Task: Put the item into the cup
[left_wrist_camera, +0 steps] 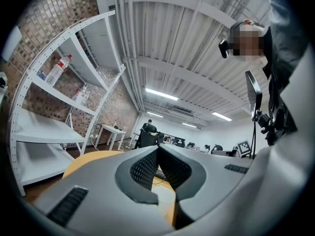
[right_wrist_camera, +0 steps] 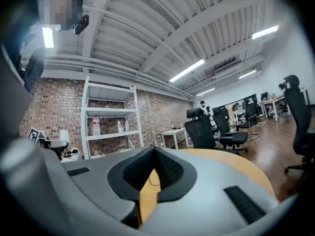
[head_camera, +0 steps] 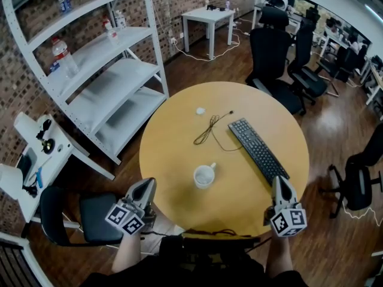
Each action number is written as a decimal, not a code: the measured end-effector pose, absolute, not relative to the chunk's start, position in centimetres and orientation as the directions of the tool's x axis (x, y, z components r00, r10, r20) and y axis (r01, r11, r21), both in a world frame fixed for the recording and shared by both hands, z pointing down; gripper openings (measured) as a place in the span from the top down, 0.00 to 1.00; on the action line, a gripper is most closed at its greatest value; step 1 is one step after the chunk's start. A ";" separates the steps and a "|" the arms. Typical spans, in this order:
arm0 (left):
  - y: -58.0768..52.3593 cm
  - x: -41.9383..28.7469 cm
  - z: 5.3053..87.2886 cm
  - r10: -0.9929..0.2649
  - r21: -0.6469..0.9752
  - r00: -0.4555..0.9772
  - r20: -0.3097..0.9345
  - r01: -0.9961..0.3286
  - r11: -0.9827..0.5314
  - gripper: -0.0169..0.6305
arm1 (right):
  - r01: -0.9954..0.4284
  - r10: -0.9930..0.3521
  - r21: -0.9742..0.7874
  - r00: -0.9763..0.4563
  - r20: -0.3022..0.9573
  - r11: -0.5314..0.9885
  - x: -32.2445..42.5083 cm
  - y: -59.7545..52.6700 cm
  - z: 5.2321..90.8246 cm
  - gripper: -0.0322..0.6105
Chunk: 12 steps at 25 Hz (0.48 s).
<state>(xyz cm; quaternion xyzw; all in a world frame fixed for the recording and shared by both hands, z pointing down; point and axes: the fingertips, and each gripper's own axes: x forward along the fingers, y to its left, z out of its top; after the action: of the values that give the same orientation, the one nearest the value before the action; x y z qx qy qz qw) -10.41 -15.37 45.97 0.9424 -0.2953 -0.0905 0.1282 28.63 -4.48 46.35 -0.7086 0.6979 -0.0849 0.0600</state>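
Note:
A white cup (head_camera: 204, 176) stands upright near the middle of the round yellow table (head_camera: 173, 160). Farther back lie a small white item (head_camera: 200, 110) and a thin black cable (head_camera: 210, 128). My left gripper (head_camera: 148, 185) hovers at the table's near left edge, shut, with nothing between its jaws. My right gripper (head_camera: 279, 182) hangs over the near right edge, also shut and empty. Both are well short of the cup. In the left gripper view the left gripper (left_wrist_camera: 157, 149) has its pads together, and a pale shape below them may be the cup (left_wrist_camera: 164, 196). The right gripper (right_wrist_camera: 154, 149) has its pads touching too.
A black keyboard (head_camera: 258, 148) lies diagonally on the table's right side. A white shelf rack (head_camera: 102, 58) with bottles stands to the left, black office chairs (head_camera: 272, 52) behind the table, and a dark chair (head_camera: 90, 217) at the near left.

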 end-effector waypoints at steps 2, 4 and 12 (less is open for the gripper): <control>-15.6 -10.7 45.9 -0.589 0.295 0.803 -0.097 -0.542 -0.787 0.98 | -0.978 -0.998 -0.206 0.021 0.054 -0.032 28.8 -4.2 46.6 0.94; -15.6 -10.7 45.9 -0.591 0.295 0.800 -0.100 -0.544 -0.786 0.98 | -0.978 -0.998 -0.205 0.024 0.063 -0.037 28.9 -4.0 47.0 0.94; -15.0 -10.3 45.9 -0.579 0.293 0.810 -0.096 -0.533 -0.794 0.98 | -0.981 -0.998 -0.193 0.011 0.059 -0.023 28.5 -3.8 46.8 0.94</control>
<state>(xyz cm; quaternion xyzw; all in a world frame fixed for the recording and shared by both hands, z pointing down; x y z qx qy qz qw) -10.35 -14.99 45.91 0.9427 -0.2948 -0.0906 0.1271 28.51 -3.79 46.83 -0.7095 0.6974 -0.0892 0.0483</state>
